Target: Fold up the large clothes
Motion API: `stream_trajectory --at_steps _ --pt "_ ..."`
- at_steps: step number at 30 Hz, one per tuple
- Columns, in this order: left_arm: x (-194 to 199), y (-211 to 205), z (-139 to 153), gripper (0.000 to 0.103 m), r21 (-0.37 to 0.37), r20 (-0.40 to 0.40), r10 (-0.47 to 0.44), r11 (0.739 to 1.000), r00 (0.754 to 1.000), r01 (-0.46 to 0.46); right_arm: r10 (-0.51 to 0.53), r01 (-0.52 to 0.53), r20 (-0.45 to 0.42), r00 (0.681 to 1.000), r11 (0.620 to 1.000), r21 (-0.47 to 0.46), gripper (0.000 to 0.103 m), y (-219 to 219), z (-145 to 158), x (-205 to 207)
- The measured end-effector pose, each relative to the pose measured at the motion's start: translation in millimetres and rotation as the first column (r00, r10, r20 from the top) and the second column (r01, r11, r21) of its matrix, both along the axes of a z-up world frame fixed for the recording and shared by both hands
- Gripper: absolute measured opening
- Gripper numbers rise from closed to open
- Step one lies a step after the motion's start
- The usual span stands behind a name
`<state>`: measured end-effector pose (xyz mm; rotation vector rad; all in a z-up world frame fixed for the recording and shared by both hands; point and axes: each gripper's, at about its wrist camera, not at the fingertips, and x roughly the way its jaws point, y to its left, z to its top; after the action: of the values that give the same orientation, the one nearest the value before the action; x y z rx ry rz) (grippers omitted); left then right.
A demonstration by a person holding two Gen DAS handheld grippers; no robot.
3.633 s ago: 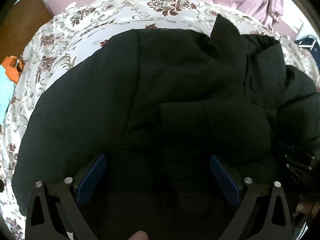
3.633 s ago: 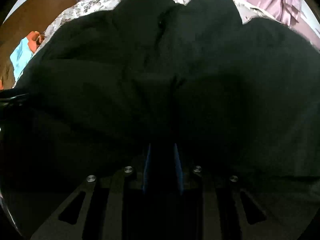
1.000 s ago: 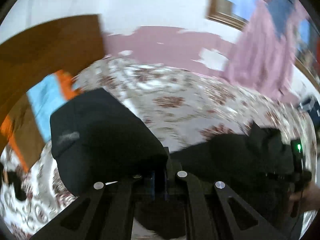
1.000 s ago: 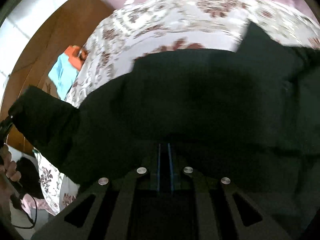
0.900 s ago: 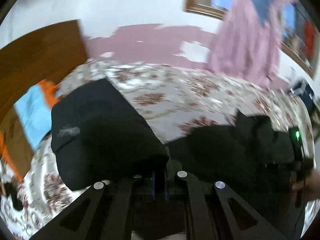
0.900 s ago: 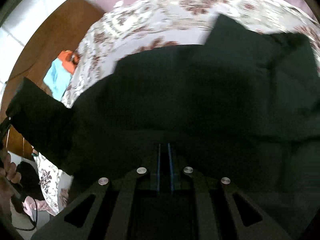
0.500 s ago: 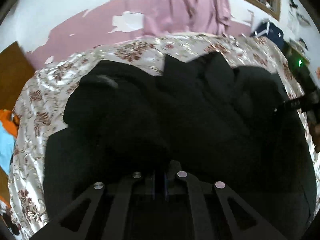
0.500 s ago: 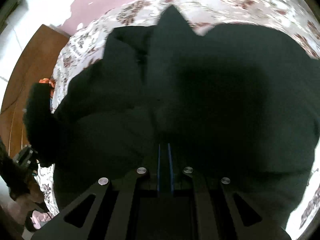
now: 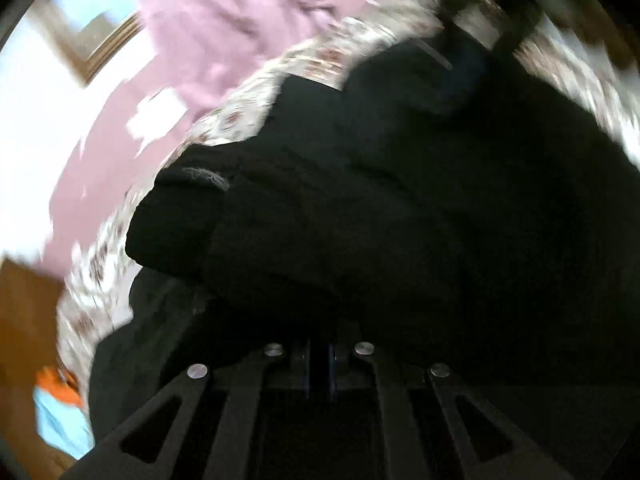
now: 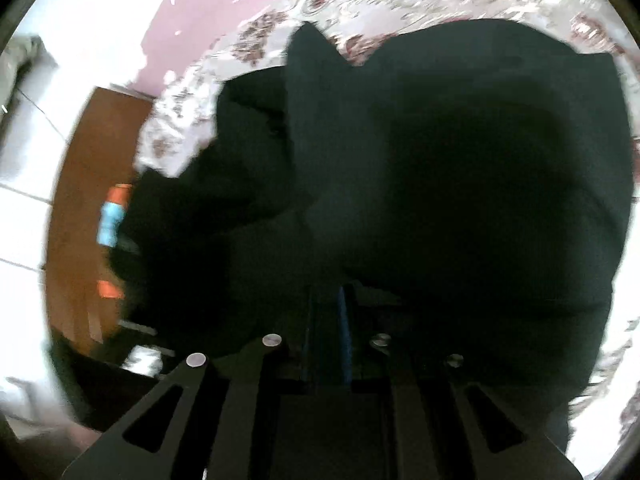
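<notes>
Since a second ago my left tongs (image 9: 319,364) have carried the sleeve (image 9: 180,216) from out over the bedspread back across the coat (image 9: 400,200), and the view has rolled, so the room now sits tilted.

I count one black padded coat, one sleeve in my grip, and two tongs. The coat lies on a floral bedspread (image 9: 320,56) and fills nearly everything ahead of both tongs. Beyond it, past the left tongs, I see a pink wall (image 9: 100,168) with patches of white, a pink curtain (image 9: 224,28), and wooden furniture (image 9: 24,312) to the lower left with something orange and blue (image 9: 56,400) beside it.

My left tongs are clamped tight on black fabric of the sleeve, which bulges just ahead of the tips. My right tongs (image 10: 326,332) are opening, a narrow gap showing between the blue pads (image 10: 344,332); dark coat fabric sits between them, and I cannot tell whether the pads press on it.
</notes>
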<state>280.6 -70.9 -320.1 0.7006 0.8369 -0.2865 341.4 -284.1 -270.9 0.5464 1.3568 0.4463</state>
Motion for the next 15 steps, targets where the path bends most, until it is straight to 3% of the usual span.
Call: stream_trajectory --at_steps 2,3,4,7,15 --pt "-9 -12 -14 0.006 0.074 0.004 -0.047 0.996 0.999 0.046 0.000 0.004 -0.043 0.999 0.996 0.093 0.038 10 -2 7" --pt "-12 -14 -17 0.006 0.091 0.003 -0.055 0.994 0.998 0.055 0.010 0.003 -0.078 0.997 0.986 0.166 0.055 17 -4 12" --pt "-13 -16 -19 0.006 0.101 0.002 -0.059 0.993 0.998 0.058 0.021 -0.002 -0.098 0.995 0.980 0.197 0.064 23 -6 14" --pt "-20 -19 -23 0.006 0.146 0.010 -0.089 0.985 0.996 0.087 0.054 -0.019 -0.144 0.988 0.972 0.234 0.064 43 -16 17" --pt "-37 -31 -41 0.006 0.303 0.027 -0.193 0.936 0.981 0.177 0.062 -0.046 -0.169 0.984 0.994 0.102 0.064 76 -26 25"
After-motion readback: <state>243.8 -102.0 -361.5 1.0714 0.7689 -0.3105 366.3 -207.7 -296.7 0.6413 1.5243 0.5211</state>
